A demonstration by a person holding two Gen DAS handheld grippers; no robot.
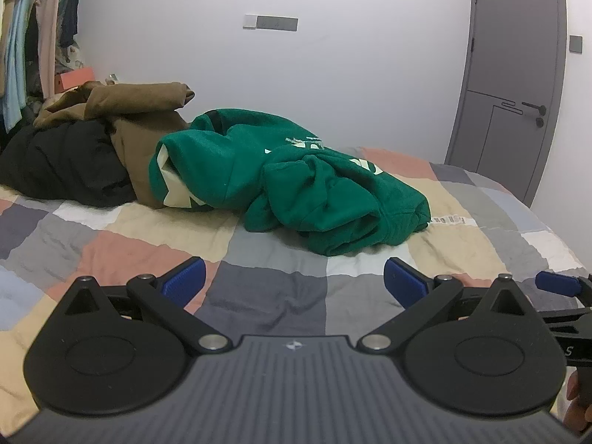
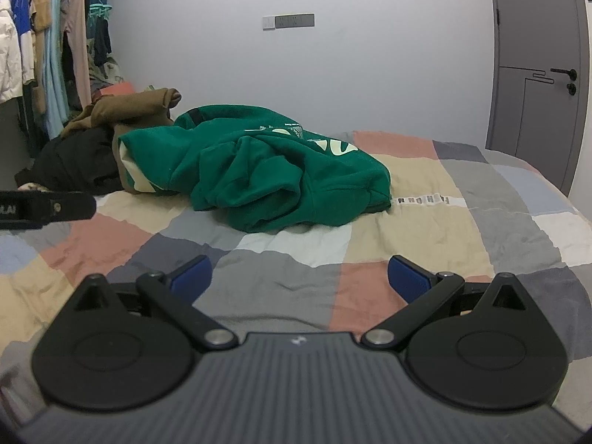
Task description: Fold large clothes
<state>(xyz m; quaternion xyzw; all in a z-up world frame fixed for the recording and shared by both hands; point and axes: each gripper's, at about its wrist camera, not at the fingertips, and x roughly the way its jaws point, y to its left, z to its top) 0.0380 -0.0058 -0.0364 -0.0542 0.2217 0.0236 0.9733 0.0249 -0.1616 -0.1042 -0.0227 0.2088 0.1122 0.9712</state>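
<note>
Both pairs of blue-padded fingers stand spread wide with only quilt between them: the left gripper (image 1: 294,281) and the right gripper (image 2: 299,277) each hover low over the bed, pinching nothing. Straight ahead at twelve o'clock from either gripper lies the green sweatshirt (image 1: 296,181), one crumpled heap with pale lettering on its upper folds and a cream patch showing at its nine o'clock end; it rests on the patchwork quilt (image 1: 259,296), well apart from both grippers. Three garments are piled on the bed in all: at ten o'clock of the green one, touching it, sits a brown garment (image 1: 140,111) bunched up high, and at nine o'clock of that a black garment (image 1: 70,162) slumps on the quilt. The quilt is a single cover of grey, salmon, beige, white and pale blue squares, with a printed strip (image 2: 421,199) just at three o'clock of the sweatshirt. In the left wrist view the other gripper's blue pad shows at the three o'clock edge, with part of a hand (image 1: 577,403) at four o'clock. Farther out at ten o'clock a clothes rail (image 2: 48,48) holds several hanging garments, too crowded to count. On the far wall at twelve o'clock is one switch panel (image 1: 271,22), and at two o'clock one grey door (image 1: 514,74) with a dark handle.
</note>
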